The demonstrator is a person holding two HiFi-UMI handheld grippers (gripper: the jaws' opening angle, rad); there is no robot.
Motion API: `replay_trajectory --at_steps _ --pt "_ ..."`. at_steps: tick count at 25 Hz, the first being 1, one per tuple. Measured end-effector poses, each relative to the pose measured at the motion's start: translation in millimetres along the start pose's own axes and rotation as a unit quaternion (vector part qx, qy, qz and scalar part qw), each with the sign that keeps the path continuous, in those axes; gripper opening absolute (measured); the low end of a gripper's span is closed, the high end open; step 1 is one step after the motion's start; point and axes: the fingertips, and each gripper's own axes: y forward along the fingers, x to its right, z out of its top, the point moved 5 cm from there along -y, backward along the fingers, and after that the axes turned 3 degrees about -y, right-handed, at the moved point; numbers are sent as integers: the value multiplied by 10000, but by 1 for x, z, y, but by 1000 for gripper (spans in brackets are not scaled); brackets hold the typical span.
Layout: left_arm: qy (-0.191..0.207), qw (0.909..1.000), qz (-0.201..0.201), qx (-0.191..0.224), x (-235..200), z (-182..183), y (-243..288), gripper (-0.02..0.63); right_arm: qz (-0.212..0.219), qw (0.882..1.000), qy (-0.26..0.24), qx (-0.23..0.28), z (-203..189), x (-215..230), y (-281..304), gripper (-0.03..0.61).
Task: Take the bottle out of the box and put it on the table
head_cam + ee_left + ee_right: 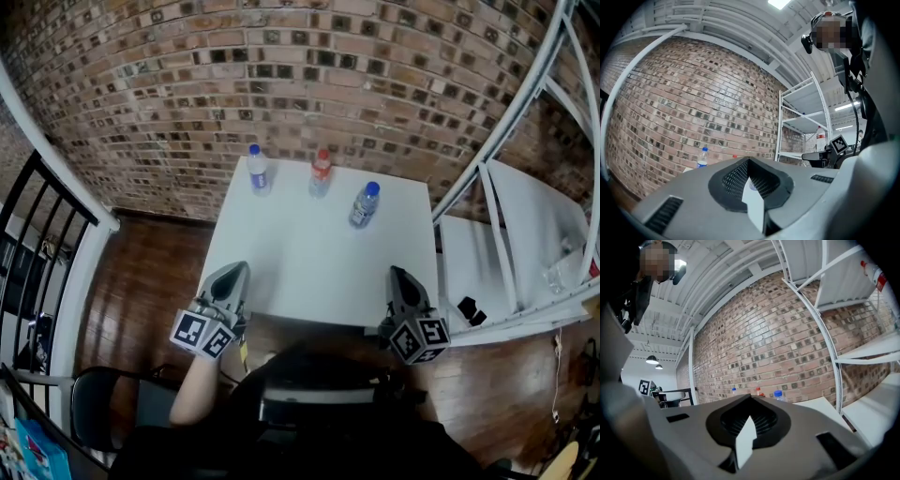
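Far back, bottles (321, 172) along table (309, 262) edge

Brick wall (281, 75), wooden floor (150, 291), white shelving (525, 234)

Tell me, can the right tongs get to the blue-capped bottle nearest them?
Probably yes. Only bare white table lies between the right tongs and that bottle, and nothing blocks the way. The tongs are shut, though, so they would have to open first.
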Motion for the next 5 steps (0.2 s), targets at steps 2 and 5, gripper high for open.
replay_trajectory --at_steps 2,5 --pt "-11 10000 -19 -31 0 -1 0 -3 -52 9997 -238 -42 0 -4 0 0" --pt "-31 10000 -14 -93 0 -2 -3 -3 -90 9972 -729 -133 -1 -15 -1 0"
